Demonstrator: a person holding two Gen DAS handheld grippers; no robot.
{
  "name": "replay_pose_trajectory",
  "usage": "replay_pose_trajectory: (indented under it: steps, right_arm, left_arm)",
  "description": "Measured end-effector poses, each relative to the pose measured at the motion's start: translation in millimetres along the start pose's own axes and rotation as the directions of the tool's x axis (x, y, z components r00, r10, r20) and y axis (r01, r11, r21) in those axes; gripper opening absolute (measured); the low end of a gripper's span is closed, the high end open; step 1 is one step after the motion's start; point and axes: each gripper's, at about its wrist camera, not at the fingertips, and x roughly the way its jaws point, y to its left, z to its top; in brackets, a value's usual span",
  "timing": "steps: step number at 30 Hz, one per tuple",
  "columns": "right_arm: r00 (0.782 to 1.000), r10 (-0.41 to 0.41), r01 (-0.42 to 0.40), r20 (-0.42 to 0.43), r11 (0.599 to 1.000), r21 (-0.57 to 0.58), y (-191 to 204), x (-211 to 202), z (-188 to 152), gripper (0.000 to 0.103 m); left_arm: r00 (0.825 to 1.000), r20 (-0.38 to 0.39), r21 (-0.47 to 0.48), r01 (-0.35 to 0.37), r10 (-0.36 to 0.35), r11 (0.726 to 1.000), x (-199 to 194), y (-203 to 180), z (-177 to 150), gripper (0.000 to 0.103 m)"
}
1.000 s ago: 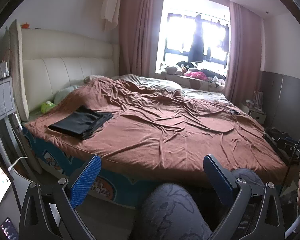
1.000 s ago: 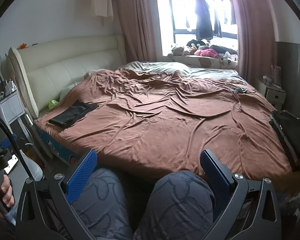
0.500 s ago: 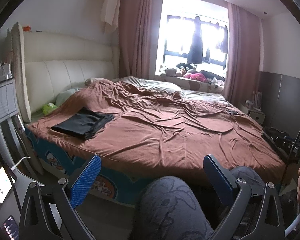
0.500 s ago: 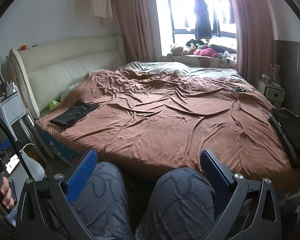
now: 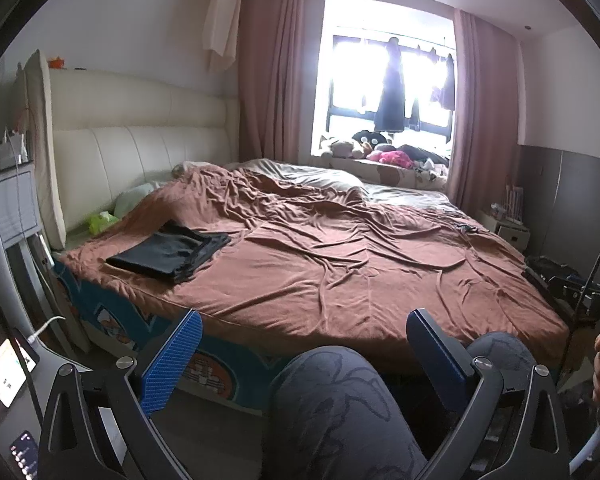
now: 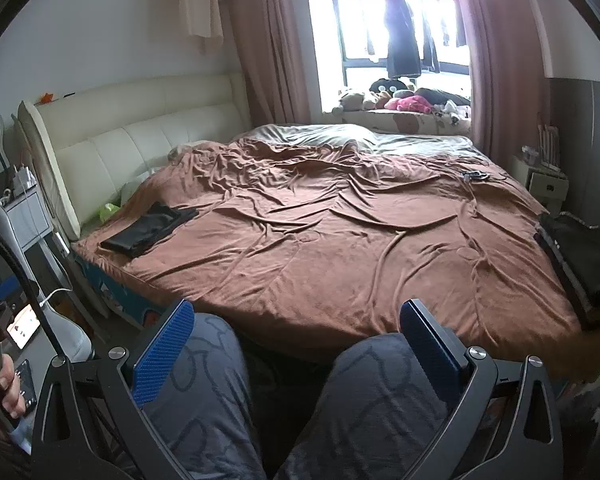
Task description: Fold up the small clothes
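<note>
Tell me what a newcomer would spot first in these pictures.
The wide bed under a rumpled brown blanket fills both views, with the bright window behind it. A folded black garment lies at the bed's left near corner, and a darker pile sits at its right edge. Both the left gripper and right gripper hang open and empty over the person's knees.

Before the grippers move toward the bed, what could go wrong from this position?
1. Both grippers, left and right, are open and empty above the person's knees, so a low reach may bump them.
2. The dark stack lies at the bed's right edge and could slide off if dragged.
3. The wrinkled brown cover may bunch and get pinched together with a garment.
</note>
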Motion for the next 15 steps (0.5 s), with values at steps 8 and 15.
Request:
replay_pose_trajectory:
  steps: [8, 15]
  right_arm:
    - [1.0, -0.005, 0.005, -0.001, 1.0, 0.012, 0.6, -3.1, -1.0, 0.103]
    - [1.0, -0.014, 0.014, 0.007, 1.0, 0.024, -1.7, -9.5, -2.6, 0.103]
  left_arm:
    - [1.0, 0.02, 0.006, -0.015, 0.015, 1.0, -7.1, 0.6, -0.2, 0.103]
    - [0.999, 0.039, 0.014, -0.02, 0.02, 1.0, -14.7, -1.1, 1.1, 0.103]
